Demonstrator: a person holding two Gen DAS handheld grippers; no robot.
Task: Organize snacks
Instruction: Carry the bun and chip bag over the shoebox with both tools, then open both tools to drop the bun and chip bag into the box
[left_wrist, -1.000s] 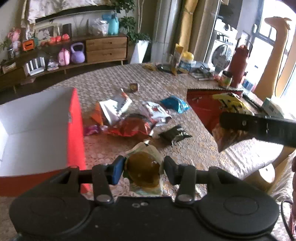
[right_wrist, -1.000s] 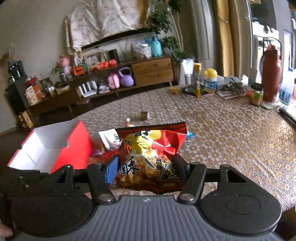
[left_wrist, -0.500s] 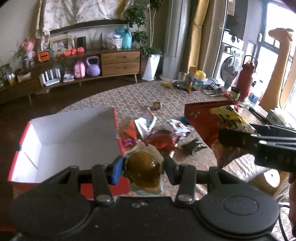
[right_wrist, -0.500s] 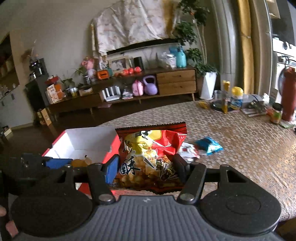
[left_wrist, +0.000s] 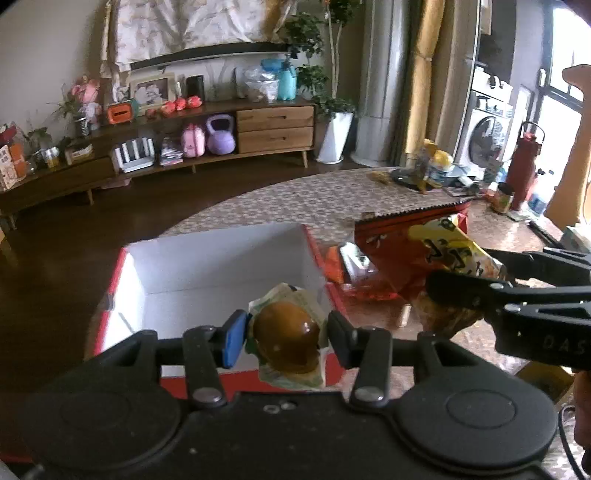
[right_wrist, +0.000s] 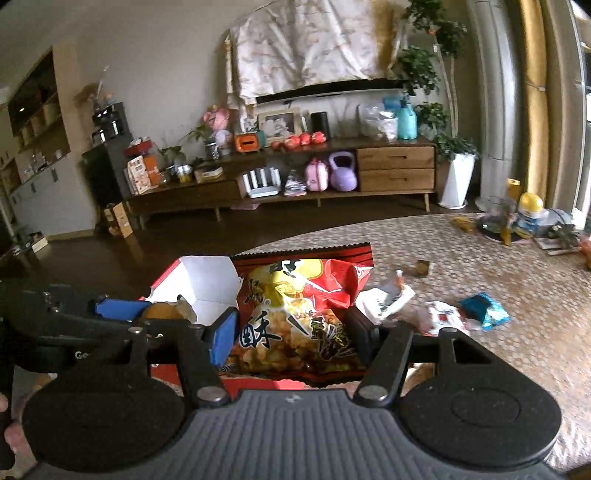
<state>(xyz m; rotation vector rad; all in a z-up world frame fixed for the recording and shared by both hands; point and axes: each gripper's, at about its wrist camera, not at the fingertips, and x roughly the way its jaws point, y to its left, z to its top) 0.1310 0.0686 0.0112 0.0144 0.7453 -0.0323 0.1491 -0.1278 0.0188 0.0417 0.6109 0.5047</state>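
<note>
- Snacks: two are held aloft for deposit in the red box (left_wrist: 221, 258), whose white interior is bare where visible.
- Left gripper (left_wrist: 284, 338): jaws part-closed on a clear packet with a brown bun-like piece (left_wrist: 286, 341), poised over the near wall.
- Right gripper (right_wrist: 291, 336): jaws clamped wider on a red chip bag (right_wrist: 299, 306), at the box's 3 o'clock.
- Loose packets (right_wrist: 443, 314) lie on the table (right_wrist: 480, 251), awaiting collection.

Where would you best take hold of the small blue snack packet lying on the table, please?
The blue snack packet lies flat on the table, clear of the white packet beside it. Probably come from above and pinch across its crinkled right end, away from that neighbour.
</note>
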